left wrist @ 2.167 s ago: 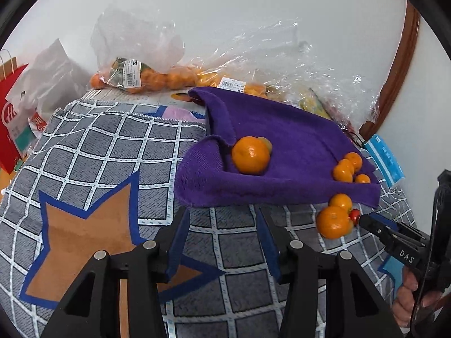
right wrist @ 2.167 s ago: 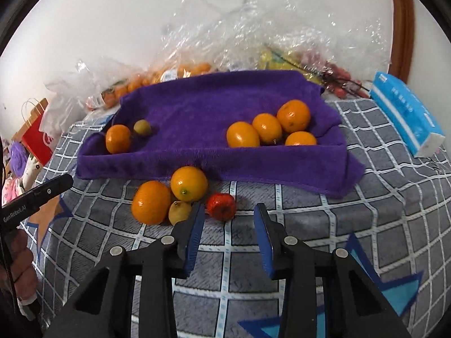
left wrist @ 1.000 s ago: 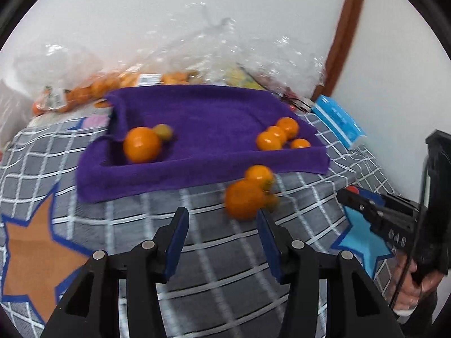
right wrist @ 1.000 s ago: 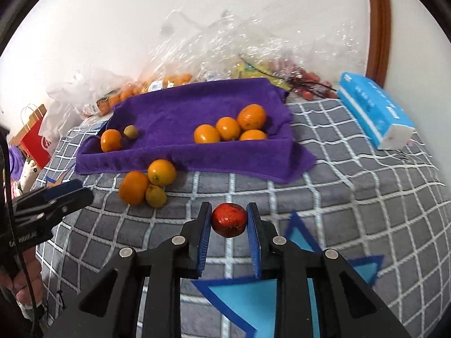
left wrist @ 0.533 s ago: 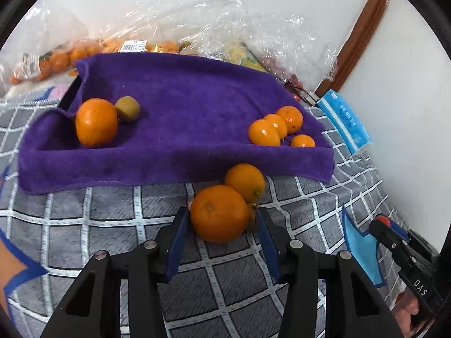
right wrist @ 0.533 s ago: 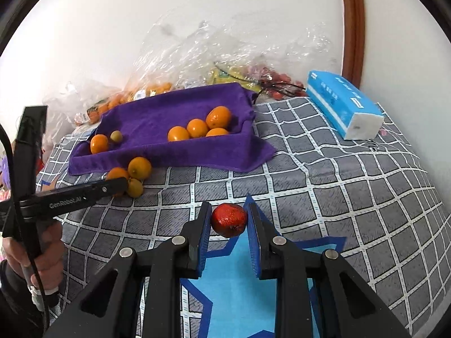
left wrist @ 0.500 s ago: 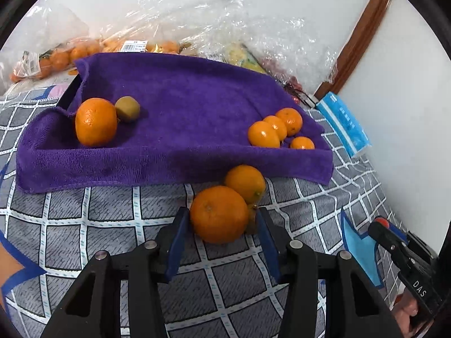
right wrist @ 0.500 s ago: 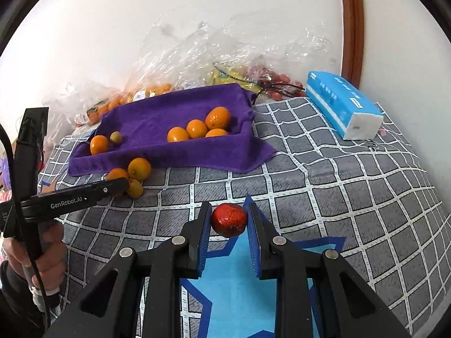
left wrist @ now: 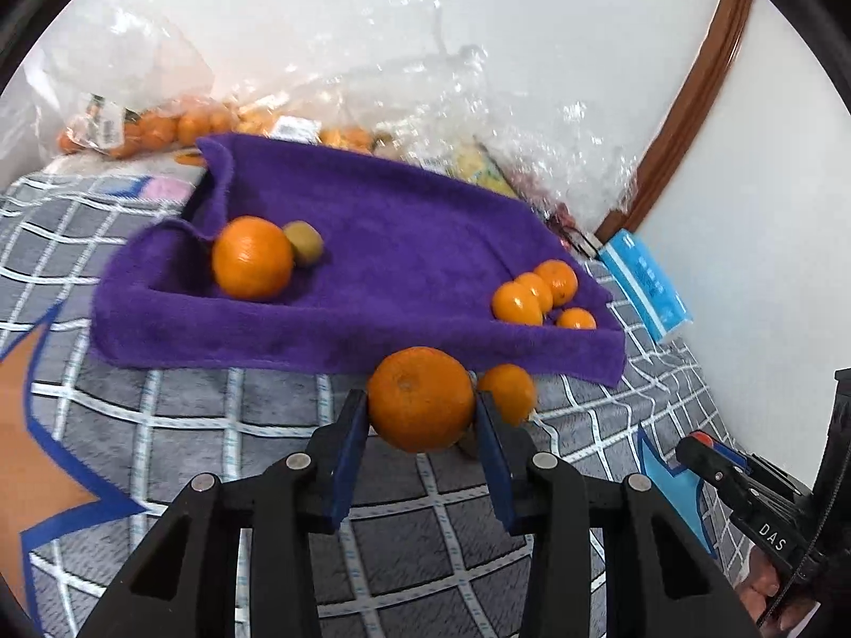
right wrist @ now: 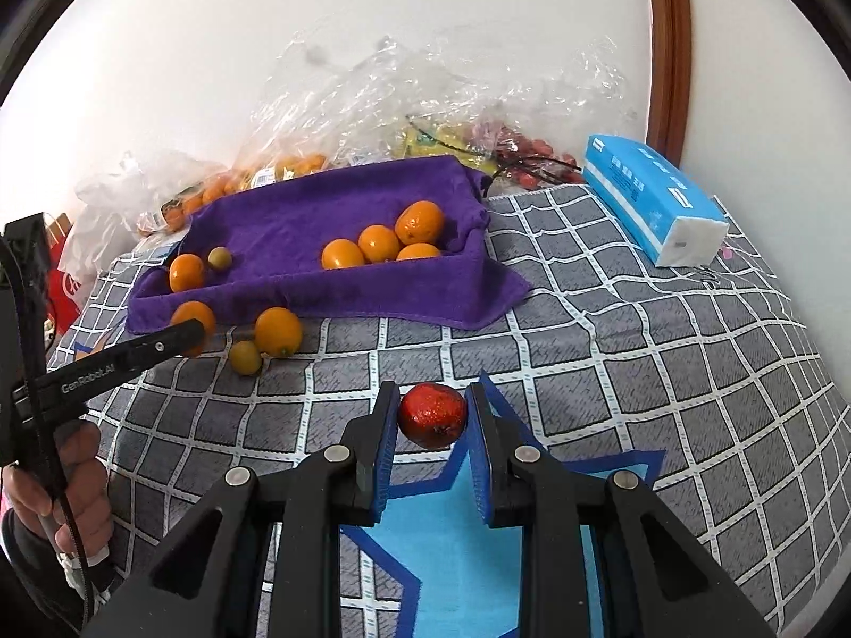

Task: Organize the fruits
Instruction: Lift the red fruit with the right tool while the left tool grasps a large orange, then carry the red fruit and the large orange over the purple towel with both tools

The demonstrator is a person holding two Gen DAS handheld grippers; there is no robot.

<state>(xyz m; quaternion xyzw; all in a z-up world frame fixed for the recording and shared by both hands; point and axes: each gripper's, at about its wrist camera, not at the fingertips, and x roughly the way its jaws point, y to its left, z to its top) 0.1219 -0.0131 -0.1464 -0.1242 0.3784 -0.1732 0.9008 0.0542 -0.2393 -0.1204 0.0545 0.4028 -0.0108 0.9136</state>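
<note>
Left claw (left wrist: 420, 414) clamped across equator of large orange (left wrist: 420, 397): round, firm, slip-prone. Right claw (right wrist: 432, 420) pinches small red fruit (right wrist: 433, 415): light, likely soft.

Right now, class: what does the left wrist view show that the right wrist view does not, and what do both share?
Only the left wrist view shows the left gripper clamped on a large orange. Only the right shows the right gripper holding a red fruit and a small yellow-green fruit on the checked cover. Both show the purple towel and blue tissue pack.

Purple towel (right wrist: 298, 223), orange fruit (left wrist: 420, 399), red fruit (right wrist: 432, 414), grey grid-patterned cloth (right wrist: 638, 351), blue tissue pack (right wrist: 646, 196)
</note>
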